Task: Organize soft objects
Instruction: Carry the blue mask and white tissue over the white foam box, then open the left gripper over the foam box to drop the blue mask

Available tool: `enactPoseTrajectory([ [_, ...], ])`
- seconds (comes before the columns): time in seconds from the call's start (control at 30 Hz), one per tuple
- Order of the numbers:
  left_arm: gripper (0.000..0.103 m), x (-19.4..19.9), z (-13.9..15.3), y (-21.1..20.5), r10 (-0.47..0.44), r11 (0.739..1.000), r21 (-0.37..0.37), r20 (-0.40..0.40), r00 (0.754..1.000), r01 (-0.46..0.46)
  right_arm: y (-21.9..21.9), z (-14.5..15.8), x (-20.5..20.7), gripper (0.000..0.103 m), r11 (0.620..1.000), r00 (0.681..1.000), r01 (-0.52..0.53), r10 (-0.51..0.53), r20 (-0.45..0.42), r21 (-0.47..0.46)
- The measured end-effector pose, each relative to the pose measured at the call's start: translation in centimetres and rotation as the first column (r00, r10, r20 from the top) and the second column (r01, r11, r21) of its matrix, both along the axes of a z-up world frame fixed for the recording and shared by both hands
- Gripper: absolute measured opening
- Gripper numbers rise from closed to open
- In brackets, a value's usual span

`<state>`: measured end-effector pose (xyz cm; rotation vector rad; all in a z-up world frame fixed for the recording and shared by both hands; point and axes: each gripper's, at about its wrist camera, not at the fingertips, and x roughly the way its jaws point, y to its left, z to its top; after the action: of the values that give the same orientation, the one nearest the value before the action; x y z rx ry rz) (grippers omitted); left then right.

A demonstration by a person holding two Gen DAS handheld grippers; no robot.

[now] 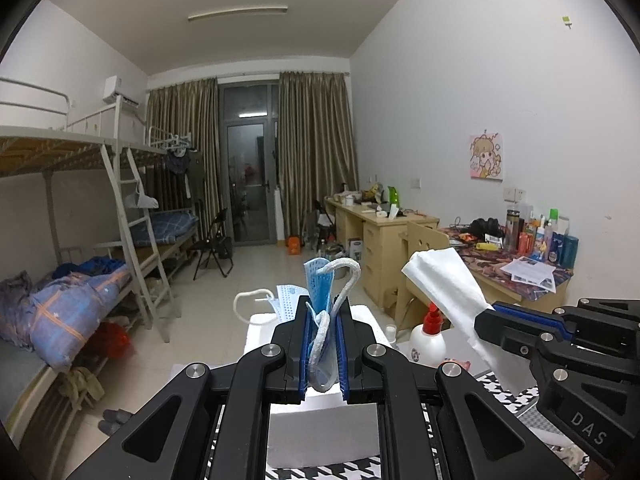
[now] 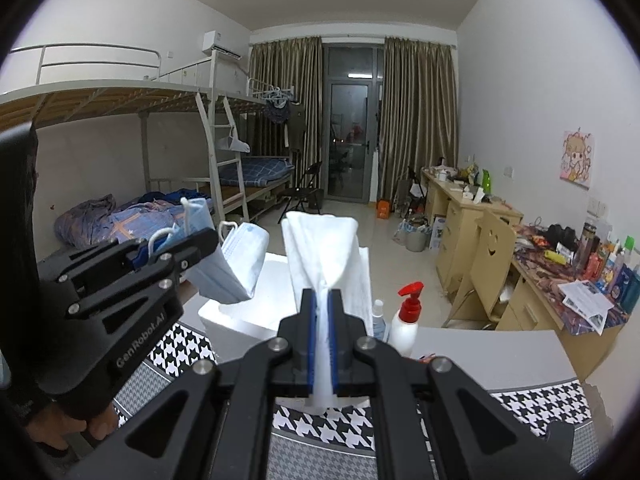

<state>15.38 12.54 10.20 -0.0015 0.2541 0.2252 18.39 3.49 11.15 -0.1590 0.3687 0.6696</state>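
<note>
Between your left gripper [image 1: 322,344] jaws a blue face mask [image 1: 320,292] is clamped, lifted above the white foam box [image 2: 256,312]; your right gripper [image 2: 323,344] is pinched on a white tissue [image 2: 320,240], also raised ahead of its tips. Neither item is put away yet, so both drops remain, probably into that box, though its inside is hidden. You hold both tools side by side, tilted slightly downward.

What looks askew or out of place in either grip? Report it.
The face masks sit crooked in the left gripper, ear loops sticking out loose. The white tissue in the right gripper looks tidy. Nothing spilled.
</note>
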Motion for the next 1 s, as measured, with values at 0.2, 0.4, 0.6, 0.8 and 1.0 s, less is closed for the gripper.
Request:
enactPoseTrajectory([
  [0.2, 0.012, 1.3, -0.1, 0.3, -0.013, 1.000, -0.011, -0.024, 1.000, 0.013, 0.7, -0.1, 1.1, 0.008, 1.000, 1.000, 0.021, -0.021, -0.013, -0.007],
  [0.4, 0.012, 3.0, -0.4, 0.8, -0.015, 1.000, -0.013, -0.055, 0.998, 0.014, 1.4, -0.5, 2.1, 0.008, 0.999, 0.999, 0.023, -0.024, -0.029, -0.030],
  [0.6, 0.012, 4.5, -1.0, 1.5, -0.026, 0.999, -0.030, -0.083, 0.996, 0.024, 2.1, -0.5, 2.7, 0.008, 0.999, 0.999, 0.029, -0.030, -0.031, -0.046],
  [0.8, 0.012, 6.3, -1.7, 2.5, -0.033, 0.998, -0.052, -0.113, 0.993, 0.027, 2.5, -0.4, 3.4, 0.008, 0.998, 0.999, 0.033, -0.035, -0.036, -0.050],
  [1.0, 0.012, 7.6, -2.6, 2.9, -0.054, 0.997, -0.070, -0.144, 0.988, 0.044, 2.8, -0.7, 4.0, 0.008, 0.997, 0.998, 0.041, -0.044, -0.046, -0.063],
])
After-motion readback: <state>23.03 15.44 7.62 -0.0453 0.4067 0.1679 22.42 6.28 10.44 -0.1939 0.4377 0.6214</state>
